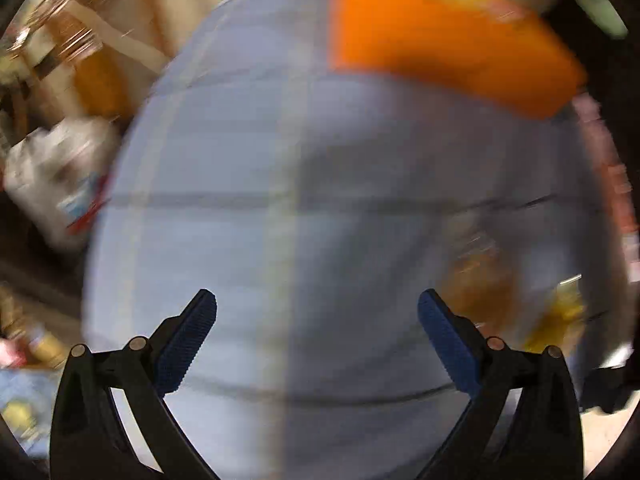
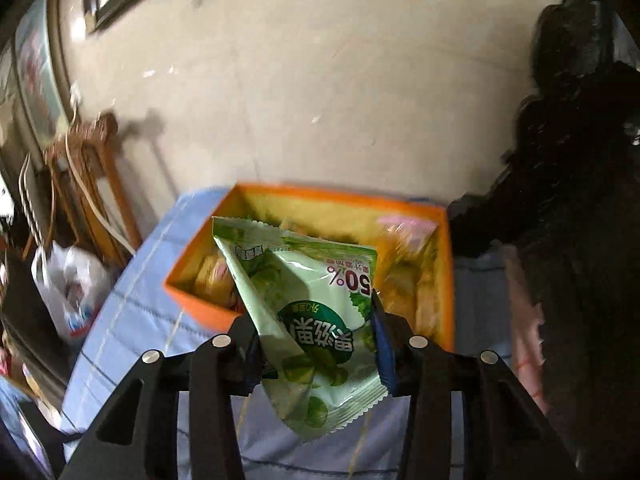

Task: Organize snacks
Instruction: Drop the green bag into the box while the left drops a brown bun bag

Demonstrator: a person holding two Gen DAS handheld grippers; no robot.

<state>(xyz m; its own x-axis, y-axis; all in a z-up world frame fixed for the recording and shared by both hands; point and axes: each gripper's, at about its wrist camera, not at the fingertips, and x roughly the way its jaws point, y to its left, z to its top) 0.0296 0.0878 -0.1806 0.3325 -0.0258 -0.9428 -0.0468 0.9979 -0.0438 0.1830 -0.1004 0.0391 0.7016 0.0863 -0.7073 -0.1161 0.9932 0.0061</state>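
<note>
In the right wrist view my right gripper (image 2: pixel 316 344) is shut on a pale green snack packet (image 2: pixel 308 312) with grapes printed on it, held in the air in front of an orange box (image 2: pixel 200 304). The box holds several yellow and pink snack packets (image 2: pixel 404 248). In the blurred left wrist view my left gripper (image 1: pixel 316 320) is open with nothing between its blue pads, pointing down at the blue quilted cloth (image 1: pixel 248 168). The orange box (image 1: pixel 432 48) lies beyond it at the upper right. Blurred yellow snacks (image 1: pixel 560 320) lie to the right of that gripper.
A white plastic bag (image 2: pixel 68 288) and a wooden rack (image 2: pixel 88 184) stand left of the blue cloth (image 2: pixel 132 320) on the pale floor. A dark fuzzy garment (image 2: pixel 580 220) fills the right side. The bag (image 1: pixel 56 176) also shows at the left.
</note>
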